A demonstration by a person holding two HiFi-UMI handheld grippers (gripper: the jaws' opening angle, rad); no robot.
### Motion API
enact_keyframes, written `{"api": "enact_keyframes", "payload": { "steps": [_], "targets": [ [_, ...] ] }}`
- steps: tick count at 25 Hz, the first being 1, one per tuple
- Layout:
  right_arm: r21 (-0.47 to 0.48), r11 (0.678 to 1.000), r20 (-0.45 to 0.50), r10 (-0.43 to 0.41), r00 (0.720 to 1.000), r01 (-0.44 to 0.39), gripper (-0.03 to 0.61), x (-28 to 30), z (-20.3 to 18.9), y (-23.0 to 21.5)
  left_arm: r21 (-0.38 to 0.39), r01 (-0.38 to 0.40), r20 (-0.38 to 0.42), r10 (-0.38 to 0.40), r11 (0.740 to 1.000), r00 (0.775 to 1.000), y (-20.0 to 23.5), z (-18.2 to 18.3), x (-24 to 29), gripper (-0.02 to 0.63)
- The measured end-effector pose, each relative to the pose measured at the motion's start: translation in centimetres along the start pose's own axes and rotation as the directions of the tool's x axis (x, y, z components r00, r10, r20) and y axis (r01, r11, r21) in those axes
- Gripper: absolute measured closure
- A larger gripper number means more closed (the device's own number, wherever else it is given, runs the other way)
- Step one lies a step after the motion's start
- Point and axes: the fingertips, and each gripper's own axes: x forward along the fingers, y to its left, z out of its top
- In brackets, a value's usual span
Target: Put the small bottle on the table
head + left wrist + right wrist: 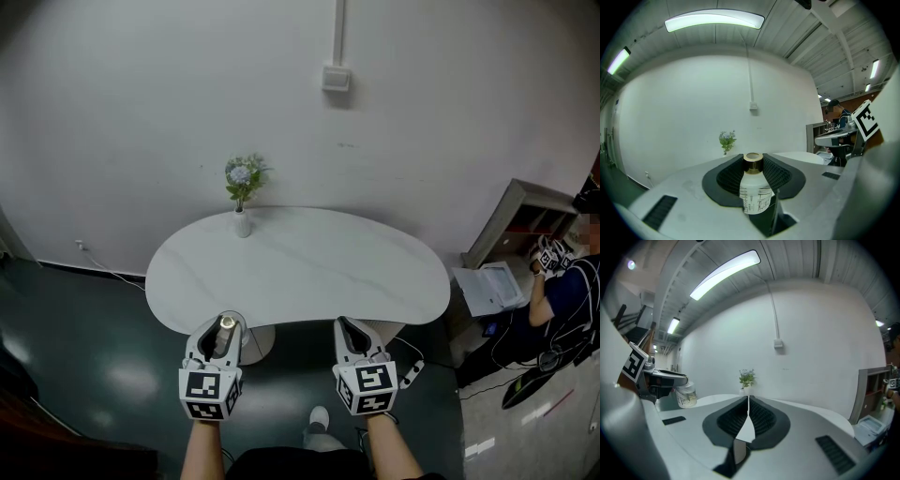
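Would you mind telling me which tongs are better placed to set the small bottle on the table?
Left. The left tongs grip the small white gold-capped bottle near the front edge of the white oval table; the right tongs are shut and empty.

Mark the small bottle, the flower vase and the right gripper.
small bottle (754,192), left gripper view, labelled body.
flower vase (242,224), head view, white body.
right gripper (748,401), right gripper view, seam between shut fingertips.

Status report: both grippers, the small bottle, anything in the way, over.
Left gripper shut on small bottle, held at near edge of table. Right gripper shut, empty. Only flower vase at far edge, out of the way.
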Motion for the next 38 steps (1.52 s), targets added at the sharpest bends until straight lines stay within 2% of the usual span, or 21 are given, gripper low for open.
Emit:
{"api": "enact_keyframes", "payload": {
  "steps": [14,22,32,38],
  "targets": [
    [0.003,0.999,-0.037,0.035,0.999,-0.035,0.509,6.3,-0.7,-5.1,0.014,-0.016,-0.031,0.017,1.0,0.999,-0.4,0.1,7.7,0.485],
    [0.008,0.998,-0.043,0.068,0.997,-0.068,0.51,10.1,-0.5,-8.3,-0.001,-0.05,-0.037,0.05,0.999,0.998,-0.4,0.7,12.0,0.485],
    [0.021,0.995,-0.04,0.101,0.994,-0.1,0.509,12.9,-0.1,-11.3,-0.002,-0.098,-0.05,0.098,0.995,0.994,-0.4,1.5,14.5,0.485],
    [0.03,0.992,-0.039,0.12,0.992,-0.119,0.509,13.9,0.3,-11.4,0.003,-0.115,-0.053,0.115,0.993,0.992,0.0,2.1,15.1,0.485]
  ]
}}
